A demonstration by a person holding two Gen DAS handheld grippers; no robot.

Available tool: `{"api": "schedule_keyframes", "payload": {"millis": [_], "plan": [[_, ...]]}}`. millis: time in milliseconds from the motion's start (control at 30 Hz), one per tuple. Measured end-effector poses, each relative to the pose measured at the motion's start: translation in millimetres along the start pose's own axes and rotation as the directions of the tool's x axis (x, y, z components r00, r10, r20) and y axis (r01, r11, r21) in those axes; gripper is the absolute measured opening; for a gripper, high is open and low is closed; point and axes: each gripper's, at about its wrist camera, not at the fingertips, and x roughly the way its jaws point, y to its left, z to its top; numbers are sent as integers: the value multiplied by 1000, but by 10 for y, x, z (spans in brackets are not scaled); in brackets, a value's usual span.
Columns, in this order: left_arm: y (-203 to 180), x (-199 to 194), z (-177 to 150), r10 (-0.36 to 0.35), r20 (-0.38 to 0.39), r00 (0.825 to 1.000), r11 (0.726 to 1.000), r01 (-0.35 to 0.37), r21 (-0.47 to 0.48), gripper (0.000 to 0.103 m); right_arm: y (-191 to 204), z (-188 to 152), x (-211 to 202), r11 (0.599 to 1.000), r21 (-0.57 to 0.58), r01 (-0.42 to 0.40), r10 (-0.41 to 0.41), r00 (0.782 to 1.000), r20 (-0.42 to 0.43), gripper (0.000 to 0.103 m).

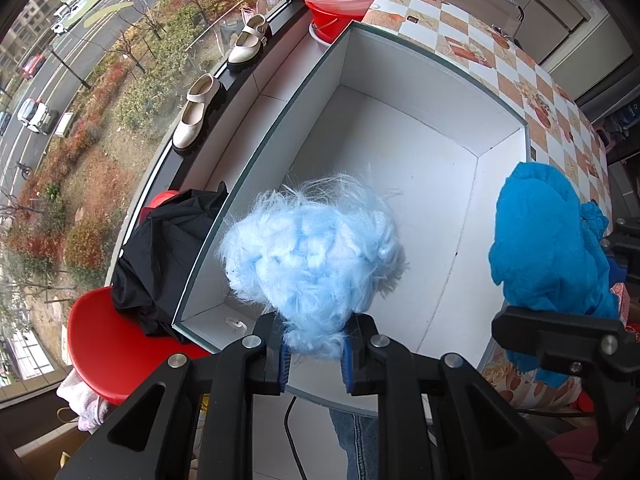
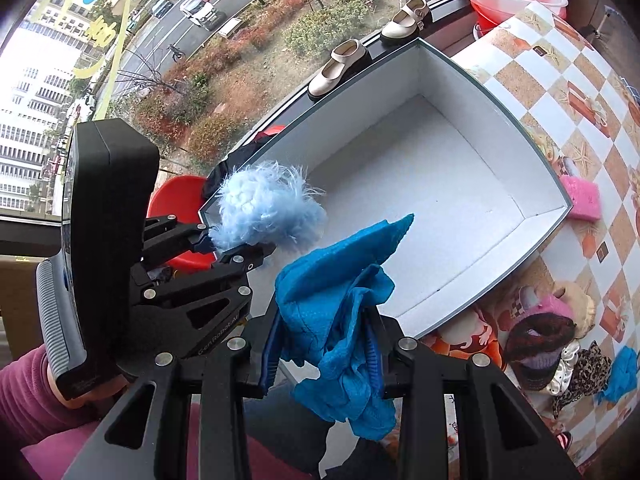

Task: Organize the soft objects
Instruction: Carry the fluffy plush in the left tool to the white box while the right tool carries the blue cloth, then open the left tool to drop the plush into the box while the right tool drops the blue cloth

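Both loads hang above the near end of the empty white cardboard box (image 1: 400,168): left gripper (image 1: 314,354) pinching the fluffy pale-blue yarn pom-pom (image 1: 316,248), right gripper (image 2: 320,356) pinching the crumpled bright-blue cloth (image 2: 336,300); release lies straight below.

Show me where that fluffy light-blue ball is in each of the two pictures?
Left wrist view: fluffy ball sits low in the centre, pinched in the left gripper, over the white box.
Right wrist view: fluffy ball is left of centre, at the box's near-left corner, beside the blue cloth in the right gripper.
Shared landmark: the white box, with cream shoes on the sill behind it.
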Motion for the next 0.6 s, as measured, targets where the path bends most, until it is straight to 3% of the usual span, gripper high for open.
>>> {"api": "schedule_keyframes", "payload": {"millis": [267,367,433,500,567,600], "plan": [[-15,20,36,0,-4,1000,1000,0,1,23,38,19,33,1000,-10,0,0,1000,-8,37],[-11,13,11,7,6,1000,1000,-7,8,30,55,23,44,1000,-9,-4,4,1000,-10,37],[-11,8,-13,13,18,1000,1000,-13,18,46,48,28,49,1000,-6,-6,6,1000,-8,37],[-21,-5,-26,23,29,999,999,-24,30,57,38,29,53,1000,0,-8,8,1000,-9,45],[-27,0,-30,17,30,999,999,-18,38,68,9,20,43,1000,11,0,0,1000,-6,45],[-29,7,-32,11,25,1000,999,-12,40,79,-9,17,33,1000,20,-5,5,1000,-3,48]]}}
